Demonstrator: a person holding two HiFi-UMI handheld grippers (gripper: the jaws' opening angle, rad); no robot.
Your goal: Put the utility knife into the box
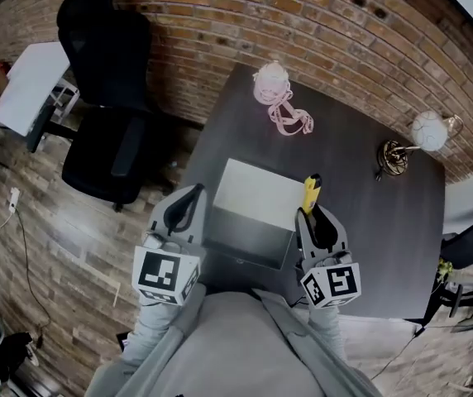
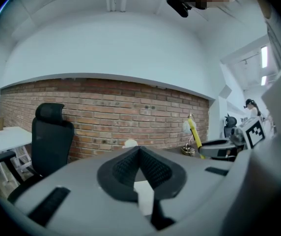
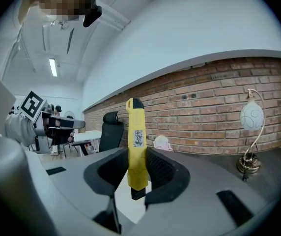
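Utility knife (image 3: 136,146): yellow body, black at both ends, small printed label on the face. It is pinched at its lower half by the right tool (image 1: 312,214), with the jaws closed against both sides of the body. In the right gripper view the knife stands upright along the jaws, its upper black end clear of them. In the head view it points away from the person and sits at the right edge of the box (image 1: 255,195), not inside it. Height above the tabletop (image 1: 369,222) cannot be read.

Box: open, with a pale panel at the far side and a dark interior toward the person. It lies on the near part of the dark tabletop, between the two tools.

Left tool (image 1: 189,195): jaws pressed together, tips meeting, nothing between them. It is held at the box's left side, at the tabletop's left edge.

Other items on the tabletop:
- pink tape measure (image 1: 290,119), loosely coiled at the far side, touching a whitish round object (image 1: 271,81)
- small lamp with a white globe (image 1: 428,130) on a curved brass stem, far right, well apart from the box

Surroundings:
- brick wall (image 1: 319,23) behind the tabletop
- black office chair (image 1: 108,98) to the left, on a wood floor (image 1: 63,230)
- white desk (image 1: 30,85) beyond the chair

Grey clothing of the person (image 1: 236,346) fills the bottom of the head view.
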